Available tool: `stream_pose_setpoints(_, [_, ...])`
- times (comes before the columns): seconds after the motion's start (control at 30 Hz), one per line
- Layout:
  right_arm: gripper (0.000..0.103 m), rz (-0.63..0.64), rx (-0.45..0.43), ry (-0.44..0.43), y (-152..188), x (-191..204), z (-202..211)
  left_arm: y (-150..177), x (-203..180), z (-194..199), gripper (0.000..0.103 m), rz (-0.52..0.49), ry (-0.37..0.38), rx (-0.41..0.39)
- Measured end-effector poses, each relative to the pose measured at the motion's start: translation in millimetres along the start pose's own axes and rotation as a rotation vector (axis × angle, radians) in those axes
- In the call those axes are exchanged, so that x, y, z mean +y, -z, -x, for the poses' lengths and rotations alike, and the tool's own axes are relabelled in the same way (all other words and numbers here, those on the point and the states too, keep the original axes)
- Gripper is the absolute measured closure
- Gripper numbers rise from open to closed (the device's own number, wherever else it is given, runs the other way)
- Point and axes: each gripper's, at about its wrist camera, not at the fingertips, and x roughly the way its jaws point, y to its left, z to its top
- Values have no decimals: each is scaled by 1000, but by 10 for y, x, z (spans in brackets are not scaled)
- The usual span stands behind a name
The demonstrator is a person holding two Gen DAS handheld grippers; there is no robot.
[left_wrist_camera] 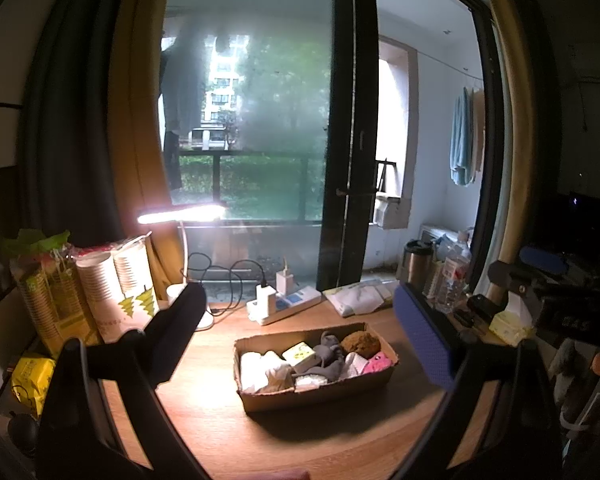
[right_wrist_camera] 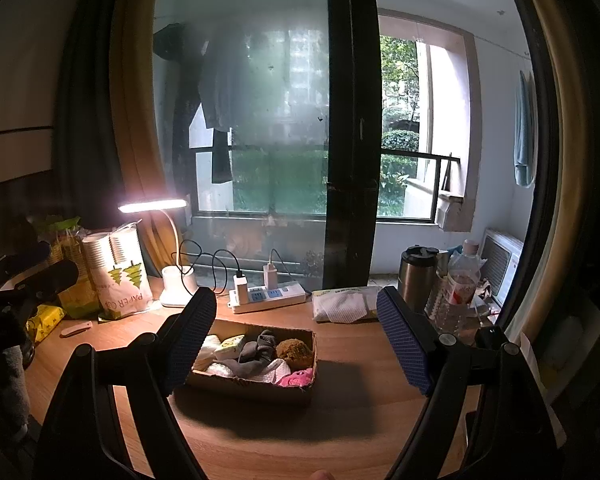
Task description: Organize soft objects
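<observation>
A cardboard box (left_wrist_camera: 324, 394) (right_wrist_camera: 256, 388) sits on the wooden desk. It holds soft things: grey socks (left_wrist_camera: 328, 356) (right_wrist_camera: 256, 350), a brown sponge (left_wrist_camera: 361, 343) (right_wrist_camera: 295, 352), a pink item (left_wrist_camera: 376, 361) (right_wrist_camera: 296, 377), white cloths (left_wrist_camera: 260, 370) (right_wrist_camera: 228, 368) and a small yellow-white pack (left_wrist_camera: 300, 354) (right_wrist_camera: 230, 344). My left gripper (left_wrist_camera: 304, 312) is open and empty above the box. My right gripper (right_wrist_camera: 296, 316) is open and empty, with its left finger over the box's left end.
A lit desk lamp (left_wrist_camera: 182, 213) (right_wrist_camera: 153, 205), a power strip with chargers (left_wrist_camera: 284, 304) (right_wrist_camera: 268, 294), paper cup sleeves (left_wrist_camera: 116, 284) (right_wrist_camera: 120, 276), a tissue pack (left_wrist_camera: 360, 298) (right_wrist_camera: 342, 304), a steel tumbler (right_wrist_camera: 417, 278) and bottles (right_wrist_camera: 462, 284) stand along the desk's back edge.
</observation>
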Motion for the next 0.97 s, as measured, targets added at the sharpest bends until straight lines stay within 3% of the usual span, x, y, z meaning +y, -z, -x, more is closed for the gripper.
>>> stream_pose_setpoints(0.97, [18, -4, 16, 0, 108, -65, -45, 78, 0, -100, 7, -4, 5, 26])
